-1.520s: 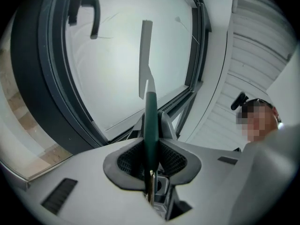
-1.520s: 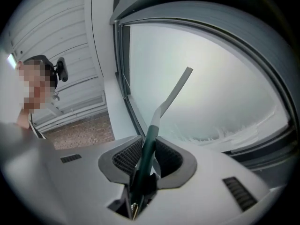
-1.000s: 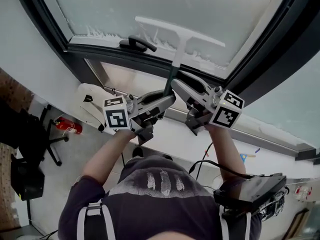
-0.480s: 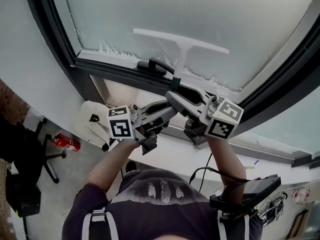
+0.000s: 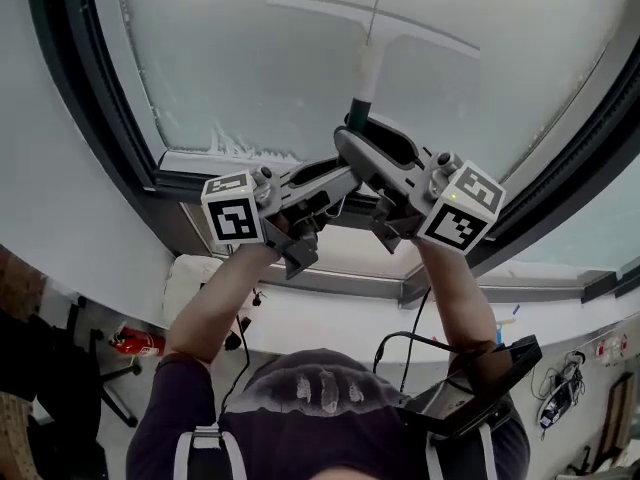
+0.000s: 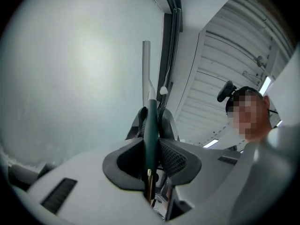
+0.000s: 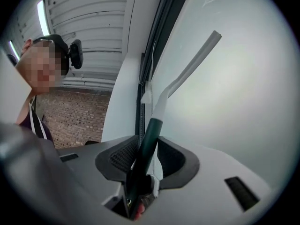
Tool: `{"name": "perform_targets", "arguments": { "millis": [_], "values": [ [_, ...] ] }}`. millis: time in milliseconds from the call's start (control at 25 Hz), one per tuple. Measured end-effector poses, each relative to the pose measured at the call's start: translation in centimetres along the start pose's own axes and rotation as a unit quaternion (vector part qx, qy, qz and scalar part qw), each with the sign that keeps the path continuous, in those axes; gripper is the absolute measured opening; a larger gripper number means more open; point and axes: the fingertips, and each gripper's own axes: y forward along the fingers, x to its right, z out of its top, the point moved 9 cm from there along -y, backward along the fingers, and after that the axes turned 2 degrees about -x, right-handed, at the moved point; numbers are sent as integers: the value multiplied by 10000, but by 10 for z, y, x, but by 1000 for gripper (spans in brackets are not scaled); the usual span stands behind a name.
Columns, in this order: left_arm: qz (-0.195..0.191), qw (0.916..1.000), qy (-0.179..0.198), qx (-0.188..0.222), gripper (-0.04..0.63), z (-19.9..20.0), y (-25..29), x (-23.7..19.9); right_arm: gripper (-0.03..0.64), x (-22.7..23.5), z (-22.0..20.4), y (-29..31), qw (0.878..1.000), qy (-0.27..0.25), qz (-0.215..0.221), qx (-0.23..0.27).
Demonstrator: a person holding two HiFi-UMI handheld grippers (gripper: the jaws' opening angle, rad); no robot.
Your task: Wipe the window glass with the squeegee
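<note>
The squeegee [image 5: 370,53] has a white blade and neck and a dark green handle. Its blade [image 5: 372,20] lies across the window glass [image 5: 260,58] high in the head view. Both grippers clamp the green handle from below: my left gripper [image 5: 340,180] from the left, my right gripper [image 5: 365,148] from the right. In the left gripper view the handle [image 6: 150,139] runs upright between the shut jaws of my left gripper [image 6: 151,146]. In the right gripper view the handle [image 7: 145,153] leans right between the jaws of my right gripper [image 7: 143,161], with the white blade [image 7: 194,62] against the glass.
A dark window frame [image 5: 70,98] borders the glass at left and along the bottom [image 5: 250,193], with foam [image 5: 235,148] left along the lower pane edge. Below are a white sill [image 5: 330,318], a red extinguisher [image 5: 138,343] and cables [image 5: 575,378].
Both grippers have pushed the squeegee upward along the glass. The blade has risen from the foamy bottom edge to near the top of the view. The window handle has dropped out of sight.
</note>
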Motion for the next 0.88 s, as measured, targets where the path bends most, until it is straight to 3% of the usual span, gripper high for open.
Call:
{"name": "perform_targets", "arguments": {
  "millis": [200,320,680,880],
  "values": [
    [-145,9996,165,202,97,55,30,-3,130,21,54,23,9996,-261,21,125],
    [-241,9989,59,397,97,77,47,-6,130,34,80,33,9996,-241,107,122],
    [-400,9975,233,526,97,80,50,0,130,32,84,36,9992,-291,228,180],
    [-396,9972,237,587,97,80,51,4,124,30,85,37,9993,-61,261,252]
  ]
}}
